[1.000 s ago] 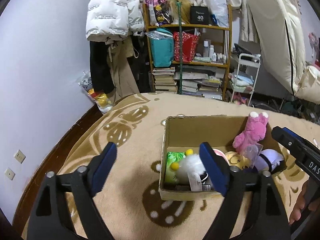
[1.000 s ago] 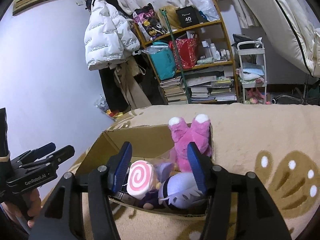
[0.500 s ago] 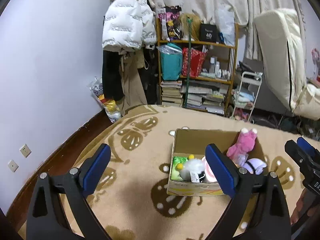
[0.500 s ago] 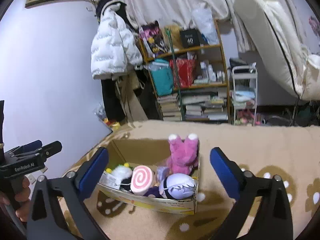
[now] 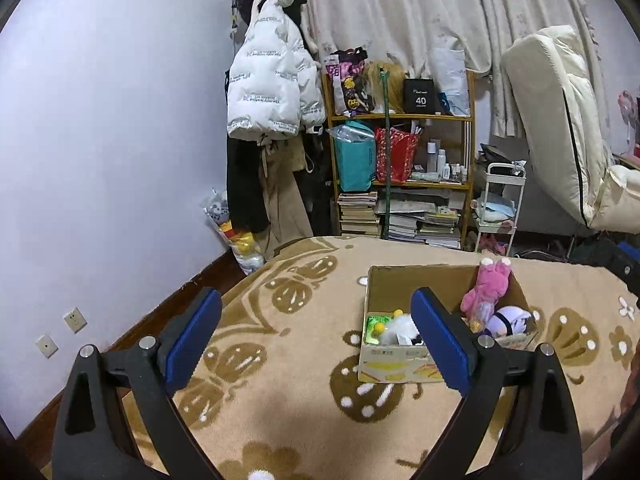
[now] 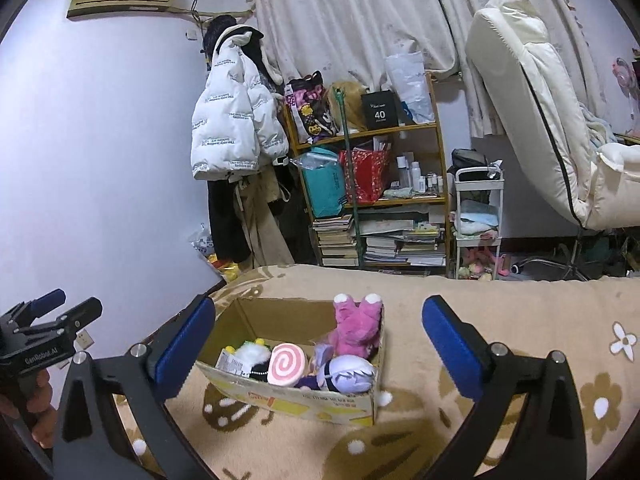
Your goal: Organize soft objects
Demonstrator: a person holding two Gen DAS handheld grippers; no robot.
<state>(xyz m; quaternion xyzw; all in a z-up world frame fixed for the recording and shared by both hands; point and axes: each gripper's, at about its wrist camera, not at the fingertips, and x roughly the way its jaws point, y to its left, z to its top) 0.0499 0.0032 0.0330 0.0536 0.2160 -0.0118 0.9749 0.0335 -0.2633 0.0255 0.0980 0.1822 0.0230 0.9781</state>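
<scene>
A cardboard box (image 5: 400, 366) (image 6: 296, 398) sits on a beige patterned blanket (image 5: 288, 408) and holds several soft toys: a pink plush (image 5: 486, 292) (image 6: 358, 330), a purple-and-white plush (image 5: 510, 318) (image 6: 350, 372), a pink swirl cushion (image 6: 288, 364) and a white fluffy toy (image 5: 394, 326) (image 6: 250, 356). My left gripper (image 5: 316, 336) is open and empty, held back from the box. My right gripper (image 6: 318, 344) is open and empty, also back from the box. The left gripper also shows at the left edge of the right wrist view (image 6: 44, 332).
A wooden shelf (image 5: 400, 184) with books and bags stands beyond the bed, with a white jacket (image 5: 272, 88) hanging beside it and a small white cart (image 5: 496, 208). A folded mattress (image 5: 560, 120) leans at the right. A wall is at the left.
Both grippers have pulled back and up from the box, which now looks smaller. The right gripper opened wide after being narrow over the toys. The toys stay in the box.
</scene>
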